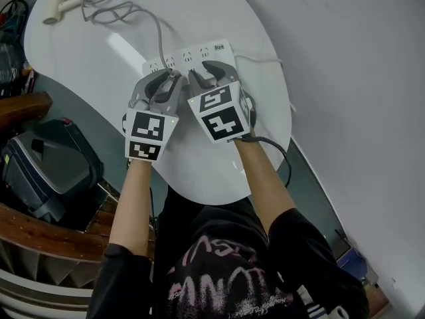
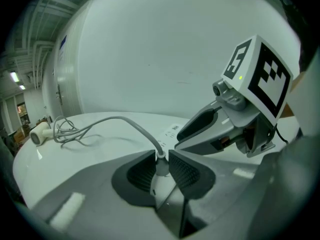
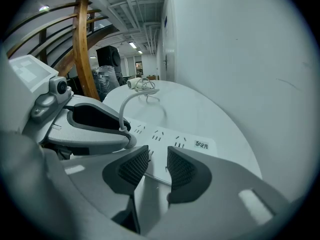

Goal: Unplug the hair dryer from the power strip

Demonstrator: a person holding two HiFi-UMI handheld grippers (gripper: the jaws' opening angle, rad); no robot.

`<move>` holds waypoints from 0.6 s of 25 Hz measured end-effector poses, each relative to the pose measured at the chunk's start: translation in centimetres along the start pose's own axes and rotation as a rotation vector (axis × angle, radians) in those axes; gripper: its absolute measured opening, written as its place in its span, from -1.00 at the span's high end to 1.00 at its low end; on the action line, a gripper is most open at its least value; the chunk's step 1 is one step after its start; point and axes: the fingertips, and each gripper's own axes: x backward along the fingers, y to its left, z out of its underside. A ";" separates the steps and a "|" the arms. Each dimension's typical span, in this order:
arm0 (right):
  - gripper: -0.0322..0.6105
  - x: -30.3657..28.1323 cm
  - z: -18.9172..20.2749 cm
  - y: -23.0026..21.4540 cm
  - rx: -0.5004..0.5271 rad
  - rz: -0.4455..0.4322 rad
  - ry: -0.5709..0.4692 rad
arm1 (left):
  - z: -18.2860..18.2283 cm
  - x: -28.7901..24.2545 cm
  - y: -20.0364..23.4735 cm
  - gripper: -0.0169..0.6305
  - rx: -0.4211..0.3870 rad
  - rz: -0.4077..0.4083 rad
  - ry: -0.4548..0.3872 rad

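Your left tongs [image 2: 161,159] are pinching the plug [image 2: 161,169], one pad on each side of its white body. The plug stands upright in the strip [image 1: 199,53], and the cord [image 1: 157,32] leaves it from the top. Your right tongs [image 3: 157,156] sit just beside the left ones, their tips almost touching. They are spread by a narrow gap with nothing gripped, and through the gap you see only the near edge of the strip. The strip lies flat on the white worktop [image 1: 199,171] with its sockets facing up, close to the far rim by the wall [image 1: 358,78]. From your head view its long axis runs left to right, rising a little toward the right. Your plug is in a socket toward its left end, and the printed label is at the right end. From the plug the cord arcs up and away to the far left, then falls into a loose tangle of loops on the worktop. The dryer [image 1: 58,6] lies on its side at that far left end of the worktop, well apart from the strip. Its long axis runs roughly left to right, and the cord comes off its right end, the end toward the loops. Both of your forearms reach forward side by side over the near rim of the worktop.
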 end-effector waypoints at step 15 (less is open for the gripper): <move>0.45 -0.3 0.1 -0.1 0.004 0.005 0.055 | -0.1 0.0 0.2 0.75 0.002 0.020 0.037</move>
